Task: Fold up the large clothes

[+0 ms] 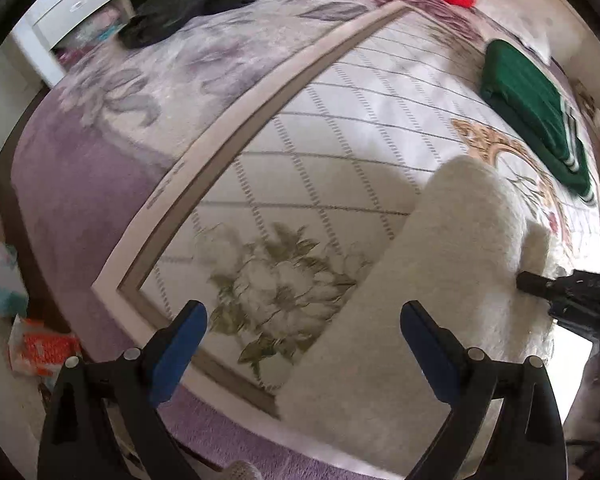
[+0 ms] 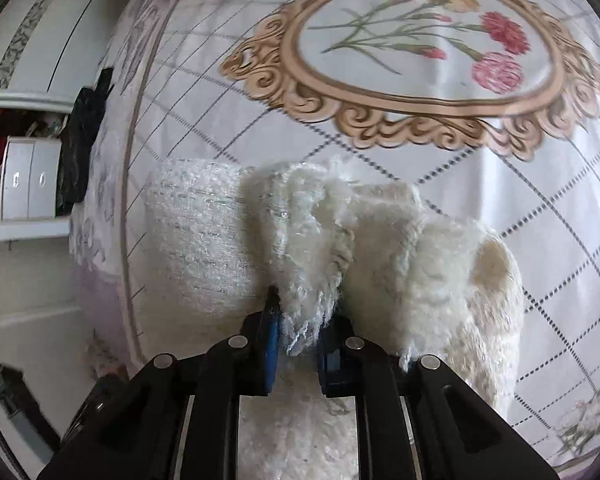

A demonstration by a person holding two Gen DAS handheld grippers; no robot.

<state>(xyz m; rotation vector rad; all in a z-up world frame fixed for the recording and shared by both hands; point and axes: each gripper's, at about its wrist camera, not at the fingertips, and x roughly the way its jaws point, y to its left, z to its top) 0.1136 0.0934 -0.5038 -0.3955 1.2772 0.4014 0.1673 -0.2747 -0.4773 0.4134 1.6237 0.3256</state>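
Home bedroom, floral bedspread (image 1: 260, 128) on bed, white drawers (image 1: 72, 4)

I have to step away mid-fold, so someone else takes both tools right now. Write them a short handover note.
Left hand-held gripper: open, empty, hanging over the bedspread beside the white fuzzy garment.
Right hand-held gripper: shut on a bunched edge of the white fuzzy garment, which lies partly folded on the bed.
Done: a green garment lies folded further back on the bed.
Left: finish folding the white one. A dark garment near the bed's far edge looks unfolded, probably next.
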